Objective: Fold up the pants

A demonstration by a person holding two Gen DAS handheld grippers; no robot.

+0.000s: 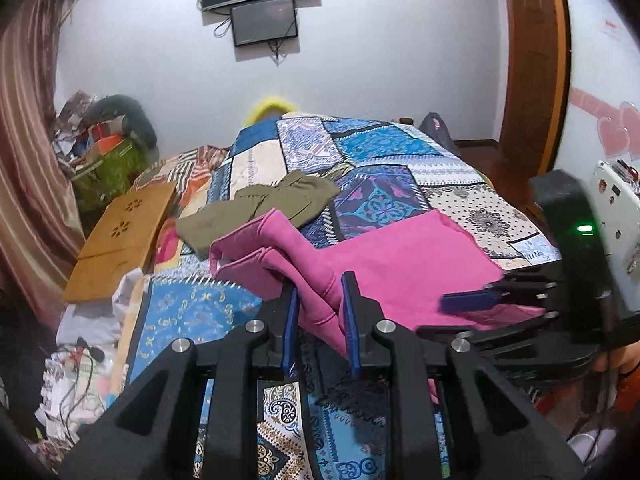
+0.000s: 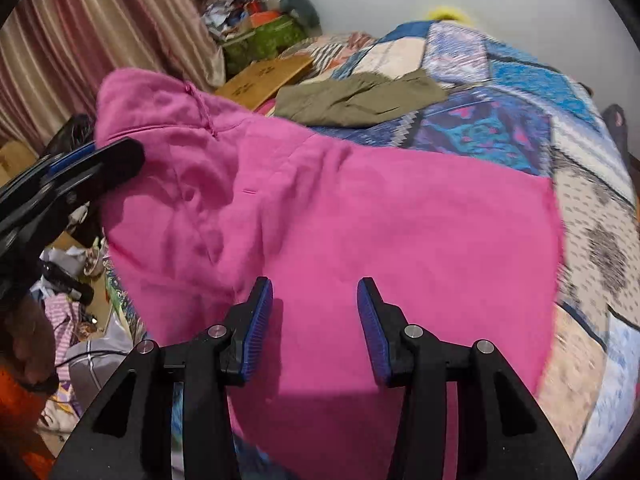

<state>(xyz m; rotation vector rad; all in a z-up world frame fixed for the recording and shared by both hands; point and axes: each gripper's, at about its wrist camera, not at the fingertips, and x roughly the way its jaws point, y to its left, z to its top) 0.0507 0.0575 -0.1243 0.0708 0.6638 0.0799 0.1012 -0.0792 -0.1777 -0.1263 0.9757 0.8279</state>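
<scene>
On the bed (image 1: 460, 176), our left gripper (image 1: 320, 312) clamped the pink pants (image 1: 400, 264) to lift them; our right gripper (image 2: 316, 320) hovered unclenched above.

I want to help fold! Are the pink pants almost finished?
Not yet. Done: the pink pants look laid partly flat on the patchwork bed. In hand: the left tongs sit around a bunched pink fold; whether they pinch it is unclear. The right tongs hover open above the flat part. Left: no neat fold shows yet, and the olive garment lies crumpled.
</scene>
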